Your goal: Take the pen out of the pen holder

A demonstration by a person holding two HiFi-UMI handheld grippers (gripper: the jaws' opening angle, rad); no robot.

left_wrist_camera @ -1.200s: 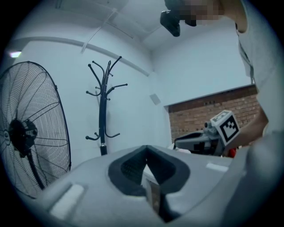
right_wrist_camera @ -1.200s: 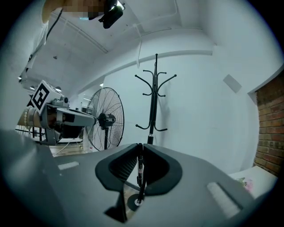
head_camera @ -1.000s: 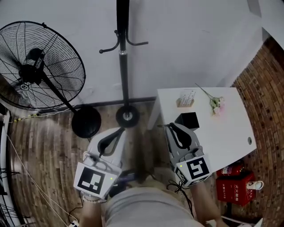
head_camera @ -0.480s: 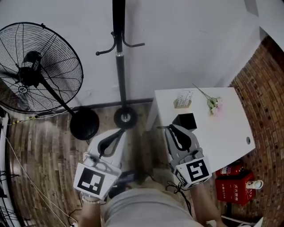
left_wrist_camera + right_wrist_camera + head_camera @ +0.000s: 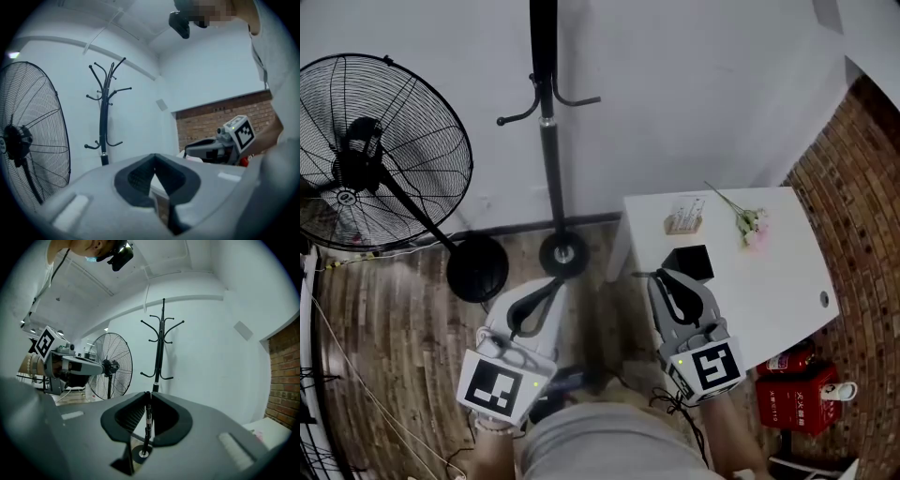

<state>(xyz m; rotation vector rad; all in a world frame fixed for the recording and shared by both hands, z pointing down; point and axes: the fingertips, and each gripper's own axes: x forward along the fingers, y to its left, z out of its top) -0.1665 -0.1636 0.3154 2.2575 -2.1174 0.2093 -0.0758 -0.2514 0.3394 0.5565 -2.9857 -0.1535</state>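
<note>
The white tabletop (image 5: 787, 281) lies bare at its near right; a black square pen holder (image 5: 691, 262), small wooden card stand (image 5: 682, 218) and pale flower sprig (image 5: 750, 223) occupy its far left.

**A:** Head view's up high, aimed steeply down over the white rectangular table (image 5: 769, 272). The other two?

**B:** Right behind the jaws of the left gripper (image 5: 553, 281) and right gripper (image 5: 662, 275), facing level-ish. All three share the tall black coat stand (image 5: 546, 122) and black wire-cage fan (image 5: 384, 155); table too maybe, it's murky.
</note>
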